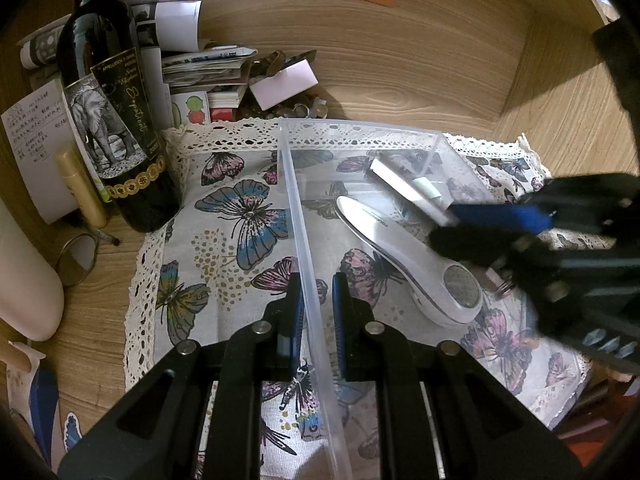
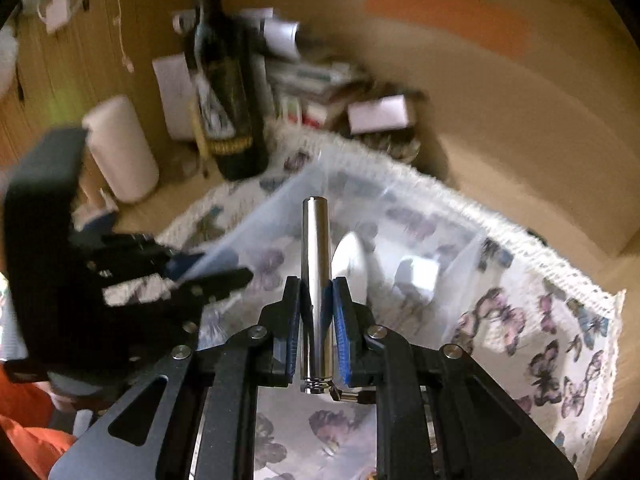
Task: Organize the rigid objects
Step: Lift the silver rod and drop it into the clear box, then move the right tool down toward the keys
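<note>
A wooden table (image 1: 400,80) carries a butterfly cloth (image 1: 224,216) and clear bin (image 1: 298,208). The left gripper (image 1: 316,300) pinches the bin's left wall; the right gripper (image 2: 316,304) clamps a metal tube (image 2: 315,264) above the bin.

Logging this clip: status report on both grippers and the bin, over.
Left gripper shut on clear plastic bin wall. Right gripper shut on shiny metal cylinder, above bin. White handheld device already inside. Nothing blocking.
</note>
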Available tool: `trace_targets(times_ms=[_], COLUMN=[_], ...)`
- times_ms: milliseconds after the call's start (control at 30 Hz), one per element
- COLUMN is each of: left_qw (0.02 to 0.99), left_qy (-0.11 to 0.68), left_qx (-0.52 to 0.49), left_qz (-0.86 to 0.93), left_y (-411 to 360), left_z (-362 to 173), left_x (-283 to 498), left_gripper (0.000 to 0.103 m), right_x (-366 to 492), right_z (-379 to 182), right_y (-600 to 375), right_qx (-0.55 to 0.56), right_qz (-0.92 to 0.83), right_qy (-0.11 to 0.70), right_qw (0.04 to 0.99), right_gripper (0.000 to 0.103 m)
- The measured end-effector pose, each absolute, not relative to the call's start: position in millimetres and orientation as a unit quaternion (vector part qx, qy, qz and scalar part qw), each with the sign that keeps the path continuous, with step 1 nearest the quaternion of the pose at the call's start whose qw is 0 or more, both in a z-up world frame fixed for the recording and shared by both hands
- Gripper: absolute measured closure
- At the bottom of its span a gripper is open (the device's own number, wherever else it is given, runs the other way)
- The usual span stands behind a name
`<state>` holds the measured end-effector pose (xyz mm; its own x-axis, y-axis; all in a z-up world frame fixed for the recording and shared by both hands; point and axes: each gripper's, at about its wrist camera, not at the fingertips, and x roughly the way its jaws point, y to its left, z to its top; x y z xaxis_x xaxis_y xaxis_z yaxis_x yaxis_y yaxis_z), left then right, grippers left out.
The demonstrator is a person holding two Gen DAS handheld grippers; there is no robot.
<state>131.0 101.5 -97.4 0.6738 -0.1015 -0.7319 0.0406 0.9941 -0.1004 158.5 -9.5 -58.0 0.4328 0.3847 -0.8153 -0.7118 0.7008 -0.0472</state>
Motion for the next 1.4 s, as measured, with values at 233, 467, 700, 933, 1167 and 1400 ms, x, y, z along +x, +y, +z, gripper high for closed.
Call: trace_targets(times_ms=[233, 467, 700, 933, 1167, 1400], left_qw=[0.914, 0.914, 0.914, 0.914, 0.914, 0.914], left_qy=[0.402, 0.402, 0.402, 0.402, 0.402, 0.402], left_qx=[-0.039, -0.038, -0.038, -0.038, -0.038, -0.037], left_qz=[-0.039, -0.038, -0.038, -0.039, -0.039, -0.039], left_y=[102, 101, 101, 101, 101, 101], left_z=[-98, -98, -98, -98, -98, -98], left_x=[130, 130, 130, 130, 130, 129], left_gripper=[0.091, 0.090, 0.090, 0.090, 0.090, 0.090], right_x=[169, 172, 175, 181, 190, 197], right_z=[-81, -77, -43, -13, -35, -84], right_y=[-3, -7, -36, -86, -124, -148], right_qx=[-0.203, -0.200, -0.175, -0.149, -0.144, -0.142], right_qz=[0.332, 0.329, 0.300, 0.227, 0.172, 0.131], right_qy=[0.454, 0.450, 0.411, 0.377, 0.413, 0.472], right_qw=[0.801, 0.806, 0.843, 0.885, 0.883, 0.860], right_gripper=[0.089, 0.084, 0.079, 0.067, 0.066, 0.066])
